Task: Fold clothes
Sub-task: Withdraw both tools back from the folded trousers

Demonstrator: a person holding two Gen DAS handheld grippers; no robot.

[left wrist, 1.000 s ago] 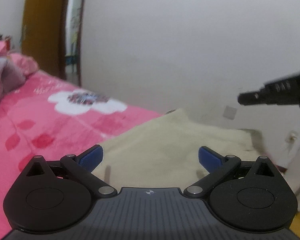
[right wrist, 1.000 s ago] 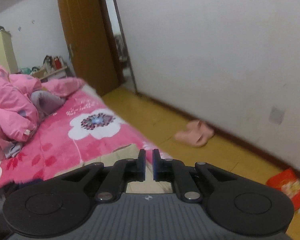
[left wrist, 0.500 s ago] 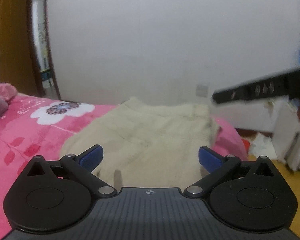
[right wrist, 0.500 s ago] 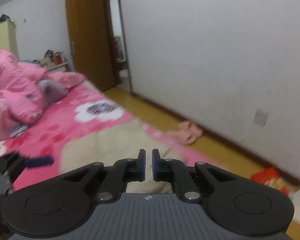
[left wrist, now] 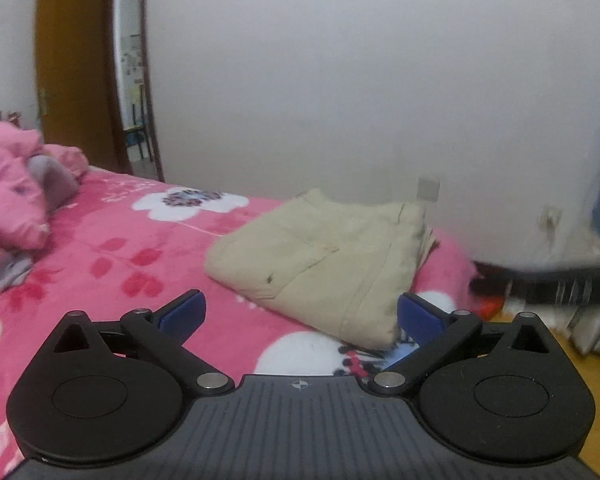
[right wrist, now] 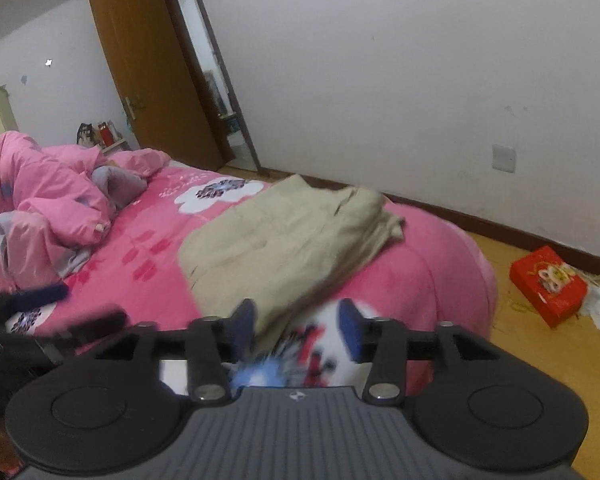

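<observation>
A beige garment (left wrist: 324,260) lies folded flat near the corner of the pink flowered bed (left wrist: 112,256). My left gripper (left wrist: 300,314) is open, held above the bed just short of the garment's near edge, nothing between its blue pads. In the right wrist view the same beige garment (right wrist: 284,236) lies ahead of my right gripper (right wrist: 296,326), which is open and empty over the bed's edge. The right gripper shows as a dark blurred bar (left wrist: 560,288) at the right of the left wrist view. The left gripper (right wrist: 40,300) shows blurred at the left of the right wrist view.
A crumpled pink quilt (right wrist: 48,204) with grey lining is heaped at the bed's head. A brown door (right wrist: 152,92) stands open beyond. On the wooden floor right of the bed lie a red box (right wrist: 548,284) and some paper. White wall behind.
The right gripper has opened; it was shut half a second ago. Both grippers have drawn back from the garment, which now lies folded on the bed.
</observation>
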